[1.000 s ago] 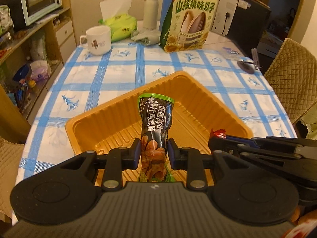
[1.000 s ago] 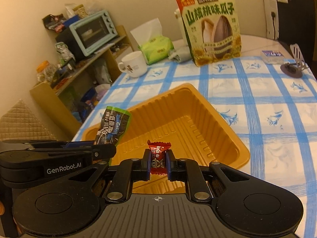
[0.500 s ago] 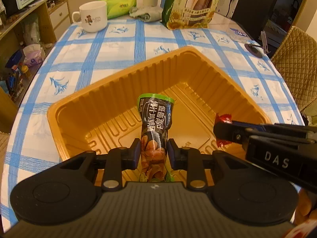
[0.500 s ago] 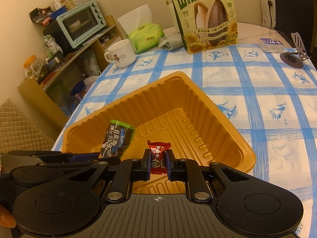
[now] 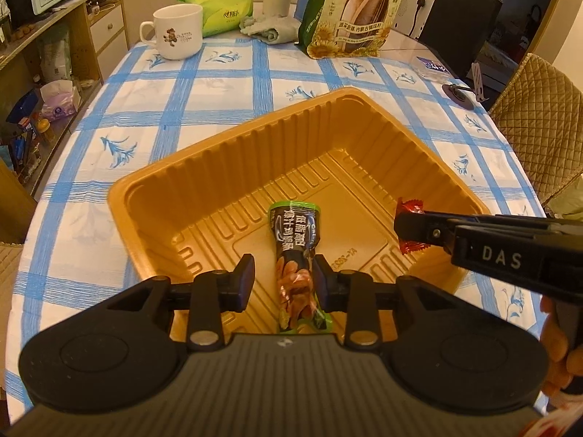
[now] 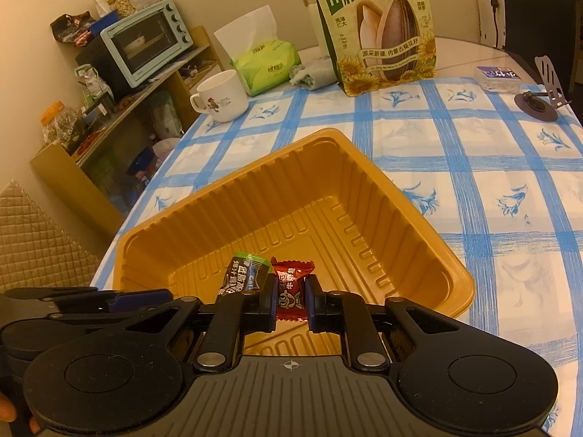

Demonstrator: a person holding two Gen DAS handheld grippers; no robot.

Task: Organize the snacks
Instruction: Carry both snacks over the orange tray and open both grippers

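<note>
Both hand-held grippers are positioned over the near end of a ribbed orange plastic tray [image 5: 233, 167] that sits on a table covered with a white cloth with blue checks [image 5: 204, 83].

Left gripper [image 5: 282, 281]: the jaws are spread. The left finger [image 5: 245, 280] stands clear of the snack; the right finger lies against or just beside it, and contact cannot be confirmed. Between them is a long dark snack pouch with a green top seal [image 5: 296, 255], tilted up, its lower end towards the gripper body and its top over the tray floor. Whether its lower end rests on the tray cannot be told.

Right gripper [image 6: 289, 300]: the jaws are pressed onto a small red wrapped candy [image 6: 290, 286], which they pinch by its middle, above the tray interior near the right-hand wall. In the left wrist view the same candy [image 5: 411, 225] shows at the tip of the right gripper [image 5: 413, 224]. In the right wrist view the pouch [image 6: 245, 278] sits just left of the candy.

Far end of the table: a white ceramic mug with a bear print [image 5: 177, 31], a green pack of tissues [image 5: 218, 7], a crumpled grey cloth [image 5: 267, 29] and a large upright green bag of sunflower seeds [image 5: 355, 11]. A mint-green toaster oven [image 6: 145, 42] stands on a wooden shelf unit to the left.
</note>
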